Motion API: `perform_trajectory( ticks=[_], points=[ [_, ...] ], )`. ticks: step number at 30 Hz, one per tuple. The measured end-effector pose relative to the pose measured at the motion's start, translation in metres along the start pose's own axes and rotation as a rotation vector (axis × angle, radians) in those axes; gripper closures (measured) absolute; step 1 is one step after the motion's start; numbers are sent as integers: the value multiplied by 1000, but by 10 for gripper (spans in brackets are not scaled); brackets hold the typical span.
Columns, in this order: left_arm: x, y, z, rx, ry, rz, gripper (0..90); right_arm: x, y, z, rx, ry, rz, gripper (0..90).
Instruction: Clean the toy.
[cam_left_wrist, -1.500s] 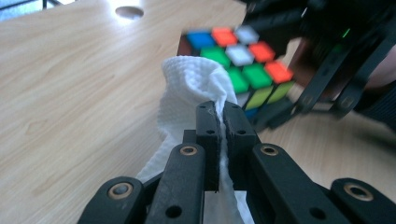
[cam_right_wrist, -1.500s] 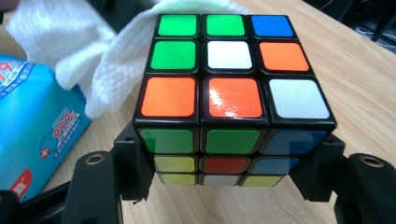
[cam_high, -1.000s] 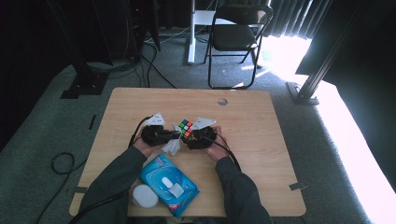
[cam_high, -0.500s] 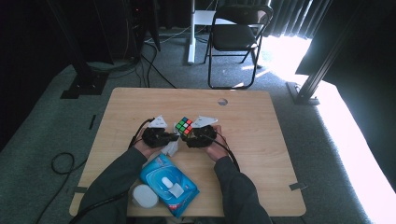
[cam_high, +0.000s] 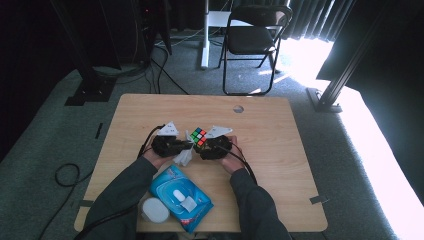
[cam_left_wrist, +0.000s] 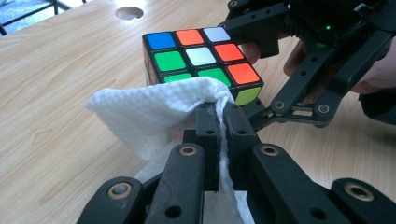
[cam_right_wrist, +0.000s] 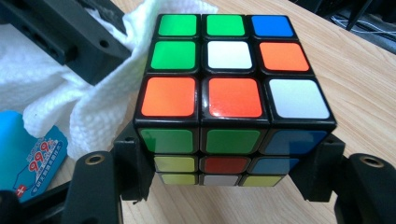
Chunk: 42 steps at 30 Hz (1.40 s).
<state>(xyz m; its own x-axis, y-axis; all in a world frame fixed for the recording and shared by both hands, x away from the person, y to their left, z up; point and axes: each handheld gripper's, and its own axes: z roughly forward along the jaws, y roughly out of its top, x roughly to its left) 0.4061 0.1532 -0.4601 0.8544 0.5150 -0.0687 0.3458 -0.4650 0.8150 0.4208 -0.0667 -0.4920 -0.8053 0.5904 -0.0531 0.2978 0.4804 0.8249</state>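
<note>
A scrambled colour cube (cam_high: 198, 136) sits near the middle of the wooden table (cam_high: 280, 165). My right gripper (cam_right_wrist: 229, 158) is shut on it, one jaw on each side of its lower layers, and the cube's (cam_right_wrist: 231, 84) top face shows green, white, orange and blue tiles. My left gripper (cam_left_wrist: 222, 112) is shut on a crumpled white wipe (cam_left_wrist: 154, 112), which is pressed against the near side of the cube (cam_left_wrist: 201, 60). From above, the left gripper (cam_high: 187, 146) and the wipe (cam_high: 183, 156) lie just left of the cube.
A blue pack of wet wipes (cam_high: 180, 197) lies at the table's near edge between the forearms, with a white round lid (cam_high: 154, 210) beside it. There is a cable hole (cam_high: 238, 108) at the far side of the table. A folding chair (cam_high: 252, 40) stands beyond the table.
Both grippers and the cube have shifted only slightly. The holds on the wipe and the cube are unchanged.
</note>
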Motion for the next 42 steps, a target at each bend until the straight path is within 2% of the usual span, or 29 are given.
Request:
perform_trajectory(
  ticks=[9, 12, 18, 24, 27, 31, 35, 38, 42],
  points=[
    [3, -6, 6, 32, 23, -10, 867, -3, 7, -5, -37, 17, 20, 342],
    [5, -6, 6, 32, 24, -17, 867, -3, 10, -7, -39, 9, 18, 342],
    [8, -8, 6, 33, 28, -27, 867, -5, 15, -11, -76, 27, 68, 342],
    [9, -9, 7, 40, 38, -26, 867, -6, 19, -12, -83, 30, 70, 342],
    [14, -13, 10, 81, 54, -40, 859, -6, 19, -13, -81, 24, 60, 342],
    [26, -26, 13, 145, 103, -72, 845, -5, 17, -13, -63, 14, 48, 342],
    [33, -37, 16, 215, 150, -83, 823, -6, 13, -11, -55, 15, 51, 342],
    [35, -43, 19, 263, 200, -81, 754, -7, 12, -9, -49, 14, 53, 342],
    [39, -48, 19, 273, 249, -108, 634, -5, 12, -9, -48, 19, 49, 342]
  ],
)
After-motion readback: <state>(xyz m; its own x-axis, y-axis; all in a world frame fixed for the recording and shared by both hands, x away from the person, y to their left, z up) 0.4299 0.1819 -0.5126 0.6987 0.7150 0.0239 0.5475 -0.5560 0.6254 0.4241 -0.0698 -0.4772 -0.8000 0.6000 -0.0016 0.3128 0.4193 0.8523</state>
